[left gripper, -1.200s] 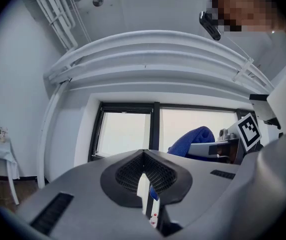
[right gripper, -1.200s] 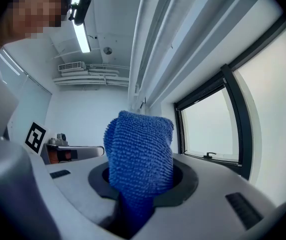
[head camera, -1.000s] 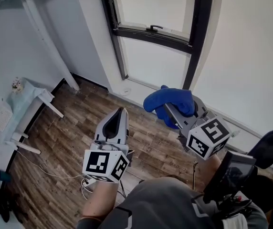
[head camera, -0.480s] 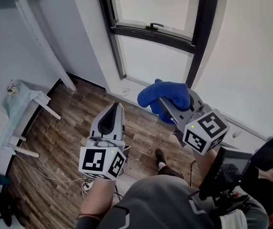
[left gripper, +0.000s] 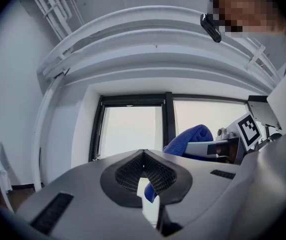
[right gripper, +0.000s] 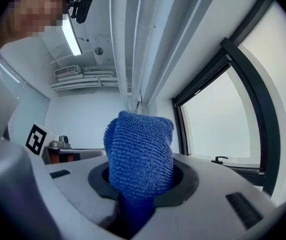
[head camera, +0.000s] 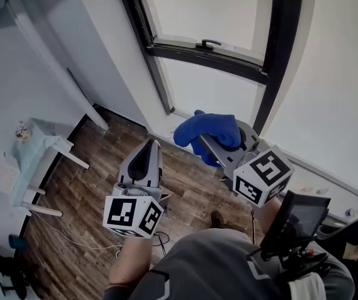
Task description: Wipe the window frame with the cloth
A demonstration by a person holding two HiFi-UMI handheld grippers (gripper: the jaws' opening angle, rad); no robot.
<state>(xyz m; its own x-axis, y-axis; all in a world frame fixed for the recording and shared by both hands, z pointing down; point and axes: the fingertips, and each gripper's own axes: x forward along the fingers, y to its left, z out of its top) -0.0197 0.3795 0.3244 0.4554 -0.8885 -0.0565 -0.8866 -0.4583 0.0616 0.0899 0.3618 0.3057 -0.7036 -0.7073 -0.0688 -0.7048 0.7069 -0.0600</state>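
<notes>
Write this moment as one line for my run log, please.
stage: before wiping | right gripper: shut on blue cloth | left gripper: shut, empty | window frame: cloth not yet touching it

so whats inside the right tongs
A blue microfibre cloth, clamped in the right tongs and bunched up above them. Its lower end is hidden down in the gap.
</notes>
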